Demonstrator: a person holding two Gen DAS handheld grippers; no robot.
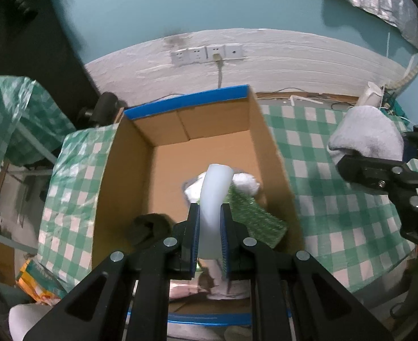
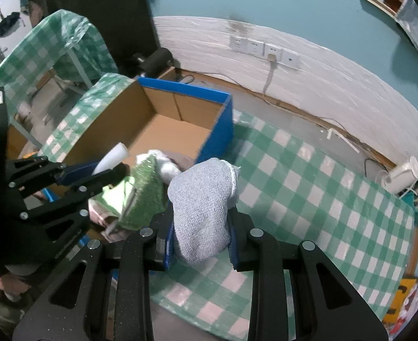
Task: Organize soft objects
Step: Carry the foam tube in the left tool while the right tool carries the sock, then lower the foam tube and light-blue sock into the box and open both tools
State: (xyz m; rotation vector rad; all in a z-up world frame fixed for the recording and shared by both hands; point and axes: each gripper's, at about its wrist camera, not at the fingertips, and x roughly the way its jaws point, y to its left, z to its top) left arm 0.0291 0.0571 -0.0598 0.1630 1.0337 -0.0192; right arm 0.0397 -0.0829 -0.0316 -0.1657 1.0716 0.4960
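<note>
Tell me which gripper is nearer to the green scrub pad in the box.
Left. The left gripper hangs over the cardboard box, just beside the green scrub pad. The right gripper is outside the box, over the checked tablecloth.

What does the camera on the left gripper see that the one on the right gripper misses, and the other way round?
Only the left wrist view shows a dark rolled item in the box's near corner and the orange packaging beside the table.

Only the right wrist view shows the box's blue outer wall and the second checked table at the back.

Both show the cardboard box, the left gripper shut on a pale white strip, the right gripper shut on a grey towel, the green sponge and the wall sockets.
</note>
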